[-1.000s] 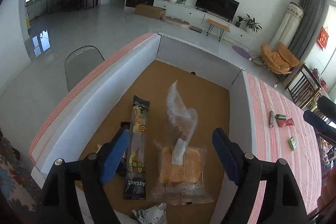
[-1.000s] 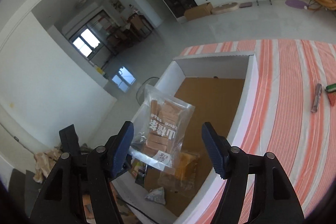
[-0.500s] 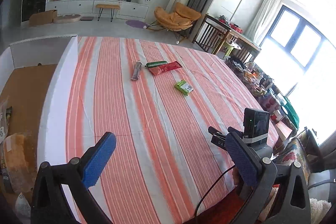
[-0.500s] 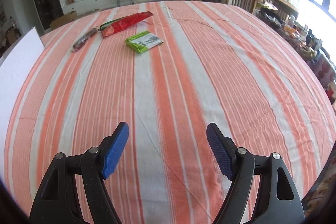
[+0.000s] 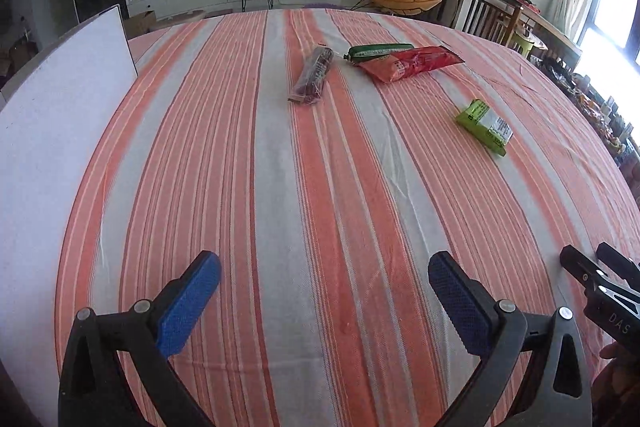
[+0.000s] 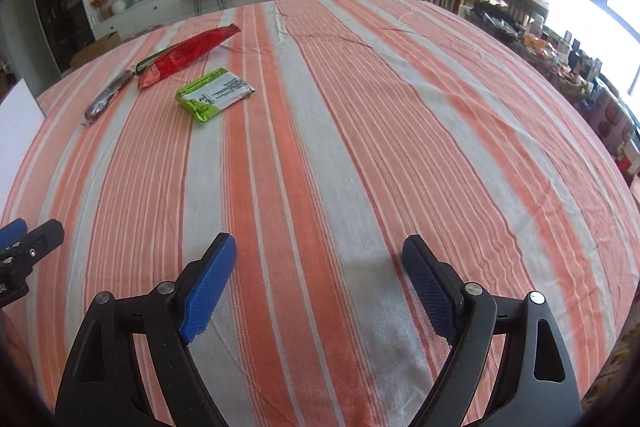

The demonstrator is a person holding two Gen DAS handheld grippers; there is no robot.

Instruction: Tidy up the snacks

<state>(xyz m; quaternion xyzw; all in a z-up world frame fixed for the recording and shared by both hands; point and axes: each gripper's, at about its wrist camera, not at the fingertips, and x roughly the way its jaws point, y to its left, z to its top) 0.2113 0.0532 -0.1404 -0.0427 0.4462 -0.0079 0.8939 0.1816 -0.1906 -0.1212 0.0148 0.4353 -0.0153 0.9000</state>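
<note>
Both claws are empty and spread wide: the left gripper (image 5: 324,297) hovers low over the striped cloth (image 5: 320,187) with nothing between its blue pads, and the right gripper (image 6: 318,285) does the same a little to its side (its black frame shows at the left camera's right edge).

Taking the white box (image 5: 60,115) as the landmark, the snacks not yet put away lie well apart from it, out on the cloth. Nearest the box is the dark bar (image 5: 312,77). Beyond that, farther from the box, the green stick (image 5: 378,51) touches the red packet (image 5: 412,63), seemingly tucked against its far end. Farthest from the box, and closest to the right gripper, is the green pack (image 6: 215,93), lying flat and alone.

The step in hand looks like the reach for the next snack, with neither claw committed yet. The next move likely calls for carrying one gripper forward across the cloth, lowering its open fingers astride a single packet (the lone green pack seems easiest), closing, then bringing it over to the box.
</note>
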